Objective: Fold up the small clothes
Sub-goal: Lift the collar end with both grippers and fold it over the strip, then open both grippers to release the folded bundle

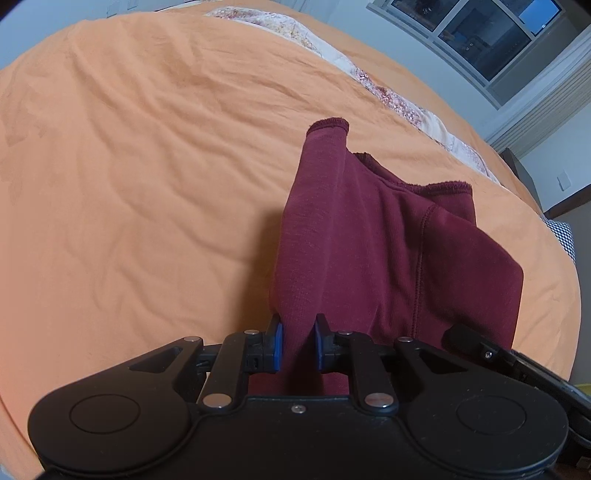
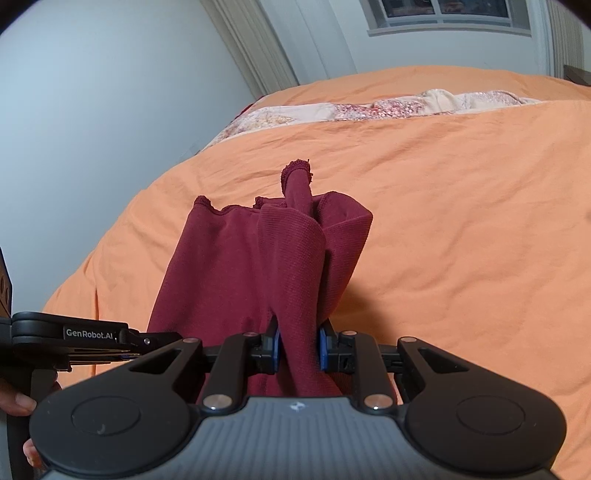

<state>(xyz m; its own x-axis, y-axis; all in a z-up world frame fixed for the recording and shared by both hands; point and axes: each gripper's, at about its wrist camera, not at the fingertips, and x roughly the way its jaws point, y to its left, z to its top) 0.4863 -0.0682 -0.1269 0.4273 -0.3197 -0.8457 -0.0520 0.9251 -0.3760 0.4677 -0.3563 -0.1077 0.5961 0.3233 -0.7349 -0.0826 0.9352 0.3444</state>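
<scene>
Two grippers are each clamped on the same maroon garment (image 1: 373,236), which hangs bunched between them above an orange bedspread (image 1: 147,166). Left wrist view: the left gripper (image 1: 298,345) has its blue pads (image 1: 277,347) pressed against a gathered fold of the cloth, jaws closed down on it. The fabric runs away from the pads to a narrow tube with a raw hem at its far end, and a wider panel with a stitched seam spreads to the right. At the lower right edge a black part of the right gripper (image 1: 476,343) shows, just beside the cloth; its jaws cannot be read from this view. Beyond the bedspread lie a floral quilt strip (image 1: 384,92) and a dark window (image 1: 491,33). No container appears in this view. Right wrist view: the right gripper (image 2: 298,349) likewise has its blue pads (image 2: 323,349) nipped tight on a fold of the garment (image 2: 236,266), which fans out ahead to a ragged hem, with the narrow tube standing up behind it. This view alone shows the left gripper (image 2: 129,338) from the side, bearing the lettering "GenRobot.AI", and fingers of a hand (image 2: 20,402) at the lower left edge. The quilt strip (image 2: 369,107) crosses the bed further back, under a pale wall (image 2: 92,92) and a window (image 2: 443,14). No container appears here either.
</scene>
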